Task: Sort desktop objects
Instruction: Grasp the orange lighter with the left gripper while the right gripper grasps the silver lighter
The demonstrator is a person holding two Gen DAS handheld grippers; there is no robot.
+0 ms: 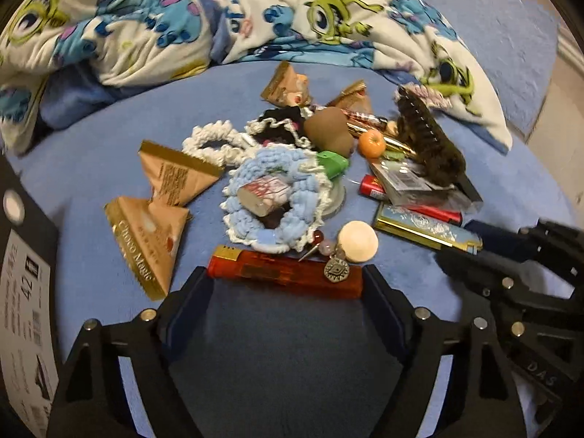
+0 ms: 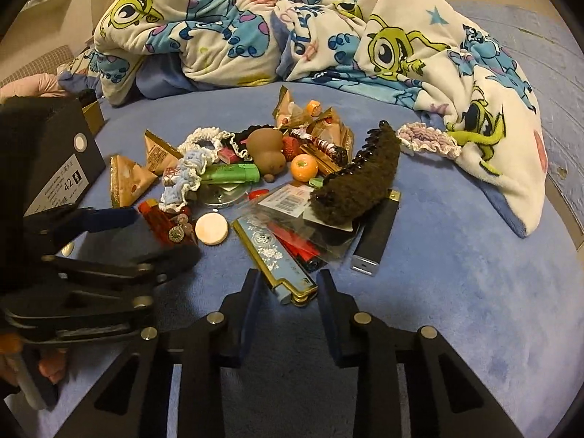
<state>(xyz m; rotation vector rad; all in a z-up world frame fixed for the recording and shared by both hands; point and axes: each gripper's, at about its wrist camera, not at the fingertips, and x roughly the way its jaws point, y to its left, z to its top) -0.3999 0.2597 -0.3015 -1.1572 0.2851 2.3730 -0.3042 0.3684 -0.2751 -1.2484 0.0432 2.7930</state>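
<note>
Orange lighter (image 1: 284,273) lies crosswise between wide-spread fingers of left gripper (image 1: 288,284), at near edge of clutter on blue bedspread (image 1: 91,168). Right gripper (image 2: 288,292), jaws parted, straddles end of pale-blue gold-edged lighter (image 2: 272,255), not clamped. Shoe box (image 2: 54,160) at left.

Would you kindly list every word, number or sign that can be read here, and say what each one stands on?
"Choco Magic": gold edge of the nearest triangular snack packet.
"42": white label on the dark box, beside a small figure icon.
"DAS": raised letters on the right gripper body, seen from the left wrist.
Barcode on the clear packet: digits too small.
Box label's fine print, blanket lettering: unreadable.
</note>
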